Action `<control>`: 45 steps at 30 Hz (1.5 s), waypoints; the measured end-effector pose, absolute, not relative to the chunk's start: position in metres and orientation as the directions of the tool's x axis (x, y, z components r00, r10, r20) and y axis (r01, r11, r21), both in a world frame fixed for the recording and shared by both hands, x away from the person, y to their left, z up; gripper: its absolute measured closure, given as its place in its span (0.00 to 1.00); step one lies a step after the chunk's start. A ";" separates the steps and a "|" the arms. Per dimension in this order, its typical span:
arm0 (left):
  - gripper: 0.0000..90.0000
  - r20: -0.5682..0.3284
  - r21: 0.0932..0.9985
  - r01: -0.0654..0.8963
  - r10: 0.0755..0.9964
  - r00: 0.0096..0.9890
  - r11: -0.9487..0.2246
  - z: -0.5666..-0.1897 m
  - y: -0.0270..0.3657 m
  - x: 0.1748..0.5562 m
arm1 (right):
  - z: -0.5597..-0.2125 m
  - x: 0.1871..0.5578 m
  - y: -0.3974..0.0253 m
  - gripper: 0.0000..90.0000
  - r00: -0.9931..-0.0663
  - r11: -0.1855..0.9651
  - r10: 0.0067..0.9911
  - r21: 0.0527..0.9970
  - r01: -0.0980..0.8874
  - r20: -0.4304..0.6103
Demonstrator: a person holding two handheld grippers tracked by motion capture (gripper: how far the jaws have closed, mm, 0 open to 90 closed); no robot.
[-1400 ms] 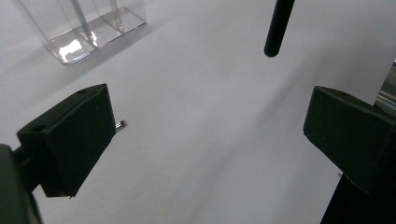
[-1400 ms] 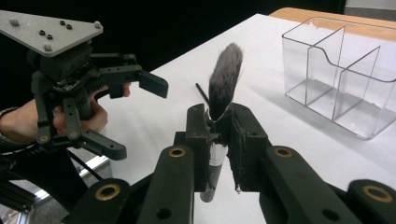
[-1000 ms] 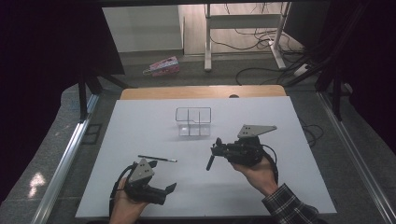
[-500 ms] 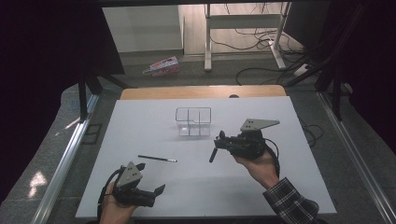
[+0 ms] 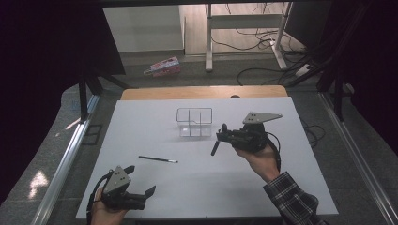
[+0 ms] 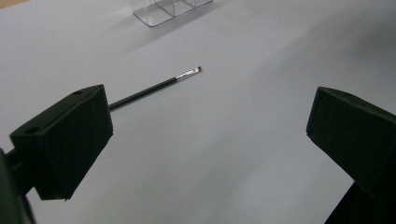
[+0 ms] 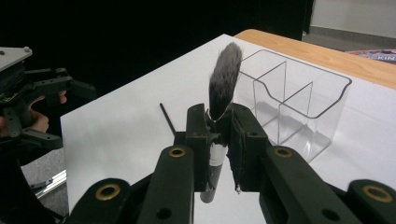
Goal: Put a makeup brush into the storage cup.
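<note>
The lower end of the thin black pencil (image 6: 154, 87) is hidden behind a jaw in the left gripper view, and the brush (image 7: 223, 88) handle is largely covered by the clamping jaws. Since the earlier frames, the left gripper (image 5: 141, 185) has been drawn back toward 7 o'clock, away from the pencil, its jaws spread wide and empty. The right gripper (image 5: 219, 138) is clamped on the brush, held just at 4 o'clock of the clear organizer (image 5: 195, 123).
</note>
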State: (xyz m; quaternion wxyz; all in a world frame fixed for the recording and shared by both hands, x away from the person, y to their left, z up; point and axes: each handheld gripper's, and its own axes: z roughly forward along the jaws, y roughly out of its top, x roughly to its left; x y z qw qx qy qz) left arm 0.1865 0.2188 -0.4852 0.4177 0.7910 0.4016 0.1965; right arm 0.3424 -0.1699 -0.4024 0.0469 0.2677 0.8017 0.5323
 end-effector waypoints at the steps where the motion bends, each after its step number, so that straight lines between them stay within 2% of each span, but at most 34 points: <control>1: 0.01 -0.022 0.818 0.472 0.803 0.596 -0.328 -0.486 0.220 0.186 | -0.402 0.342 -0.170 0.87 -0.852 0.290 0.479 0.879 0.379 0.210; 30: 0.01 -0.054 0.831 0.491 0.840 0.539 -0.262 -0.488 0.246 0.170 | -0.397 0.368 -0.172 0.87 -0.834 0.268 0.525 0.898 0.350 0.169; 45: 0.02 -0.041 0.824 0.493 0.838 0.544 -0.280 -0.488 0.244 0.170 | -0.391 0.380 -0.169 0.88 -0.822 0.258 0.547 0.904 0.342 0.155</control>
